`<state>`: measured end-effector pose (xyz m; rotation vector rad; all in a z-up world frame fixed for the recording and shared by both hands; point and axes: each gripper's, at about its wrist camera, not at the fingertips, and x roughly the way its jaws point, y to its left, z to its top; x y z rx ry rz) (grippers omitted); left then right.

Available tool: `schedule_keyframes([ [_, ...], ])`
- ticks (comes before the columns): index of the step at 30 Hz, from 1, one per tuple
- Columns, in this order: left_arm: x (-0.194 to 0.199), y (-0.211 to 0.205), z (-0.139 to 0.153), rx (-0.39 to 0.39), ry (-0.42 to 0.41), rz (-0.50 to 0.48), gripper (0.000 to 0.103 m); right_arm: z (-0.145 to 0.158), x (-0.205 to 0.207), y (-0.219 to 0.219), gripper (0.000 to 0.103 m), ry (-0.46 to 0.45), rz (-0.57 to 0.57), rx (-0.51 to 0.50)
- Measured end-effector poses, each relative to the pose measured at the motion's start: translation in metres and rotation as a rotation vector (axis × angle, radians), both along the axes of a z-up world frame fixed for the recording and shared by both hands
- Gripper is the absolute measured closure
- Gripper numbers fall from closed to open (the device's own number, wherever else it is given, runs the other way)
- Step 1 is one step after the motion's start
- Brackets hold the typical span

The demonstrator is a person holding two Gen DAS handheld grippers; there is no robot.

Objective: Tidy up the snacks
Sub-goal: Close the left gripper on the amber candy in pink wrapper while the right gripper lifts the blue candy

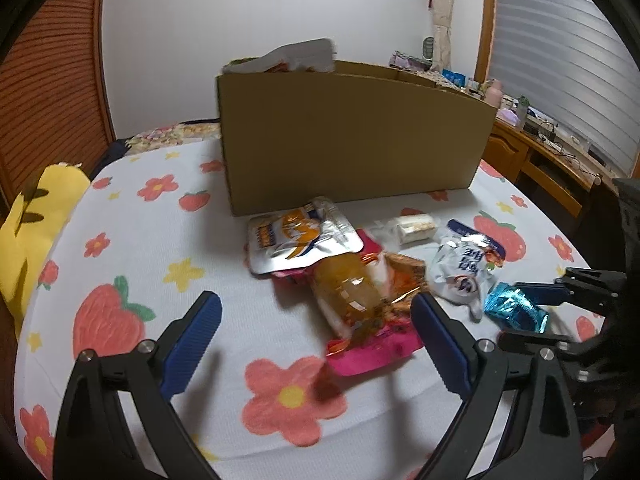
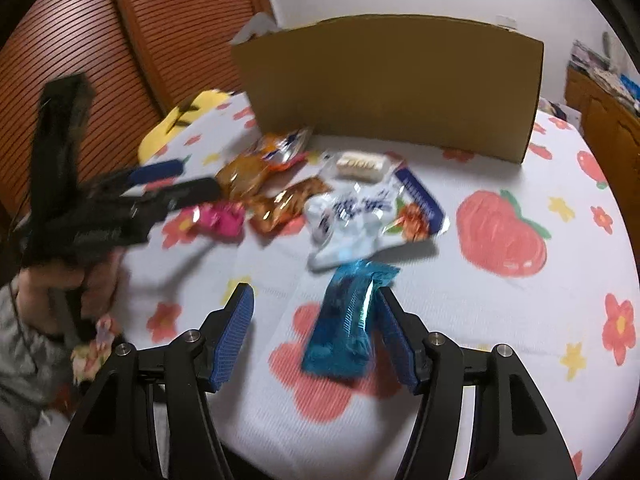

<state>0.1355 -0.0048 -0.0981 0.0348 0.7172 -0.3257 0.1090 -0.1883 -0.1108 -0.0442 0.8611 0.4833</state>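
Observation:
A pile of snack packs lies on the flowered bedspread in front of a cardboard box. My left gripper is open above a clear orange snack pack that rests on a pink pack. Next to these are a silver-orange pouch, a white bag with blue print and a small wrapped white bar. My right gripper is open around a blue foil packet. The packet leans on the right finger and stands clear of the left one. A silver pouch sticks out of the box.
A yellow cushion lies at the bed's left edge by a louvred wooden door. A cluttered wooden desk stands right of the bed. A person's hand holds the left gripper, blurred in the right wrist view.

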Motion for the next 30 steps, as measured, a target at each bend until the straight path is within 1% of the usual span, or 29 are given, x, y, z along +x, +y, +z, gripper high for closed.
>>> schedule_keyframes([
  [1,0.000,-0.004,0.001,0.005,0.002,-0.010,0.008,-0.001,0.002,0.001,0.044,-0.008,-0.013,-0.023],
  [2,0.000,-0.007,0.002,0.011,0.002,-0.015,0.009,-0.004,0.003,0.002,0.055,-0.008,-0.017,-0.043],
  [3,0.000,-0.013,0.002,0.030,0.003,-0.019,0.010,-0.004,0.002,0.002,0.060,-0.016,-0.021,-0.056],
  [5,0.002,-0.020,0.002,0.054,0.010,-0.024,0.014,-0.005,-0.001,0.000,0.075,-0.035,-0.022,-0.090],
  [7,0.007,-0.023,0.001,0.059,0.030,-0.015,0.015,-0.005,-0.004,-0.005,0.076,-0.037,-0.022,-0.091],
  [9,0.014,-0.022,0.000,0.039,0.057,-0.003,0.028,-0.006,-0.004,-0.009,0.079,-0.044,-0.027,-0.103],
  [10,0.018,-0.020,-0.001,0.026,0.082,0.008,0.037,-0.006,-0.004,-0.011,0.079,-0.048,-0.030,-0.104],
  [13,0.027,-0.017,-0.006,-0.003,0.136,0.020,0.038,-0.008,-0.005,-0.012,0.079,-0.055,-0.031,-0.099],
  [15,0.029,-0.015,-0.010,0.001,0.155,0.023,0.038,-0.008,-0.007,-0.010,0.079,-0.068,-0.033,-0.113],
  [18,0.029,-0.011,-0.013,-0.026,0.178,0.019,0.038,-0.008,-0.009,-0.009,0.079,-0.078,-0.036,-0.120],
  [19,0.028,-0.010,-0.014,-0.039,0.183,0.009,0.046,-0.008,-0.009,-0.010,0.079,-0.076,-0.037,-0.114],
  [20,0.027,-0.010,-0.014,-0.046,0.189,0.000,0.058,-0.008,-0.009,-0.010,0.079,-0.074,-0.037,-0.109],
  [21,0.024,-0.009,-0.014,-0.036,0.182,0.004,0.058,-0.008,-0.009,-0.011,0.079,-0.074,-0.039,-0.107],
  [22,0.021,-0.009,-0.013,-0.027,0.176,0.000,0.061,-0.007,-0.009,-0.011,0.080,-0.072,-0.040,-0.103],
  [24,0.016,-0.008,-0.013,-0.022,0.172,-0.014,0.062,-0.007,-0.010,-0.013,0.081,-0.069,-0.039,-0.097],
  [30,0.002,0.002,-0.013,-0.046,0.173,-0.026,0.063,-0.005,-0.011,-0.018,0.081,-0.057,-0.042,-0.075],
])
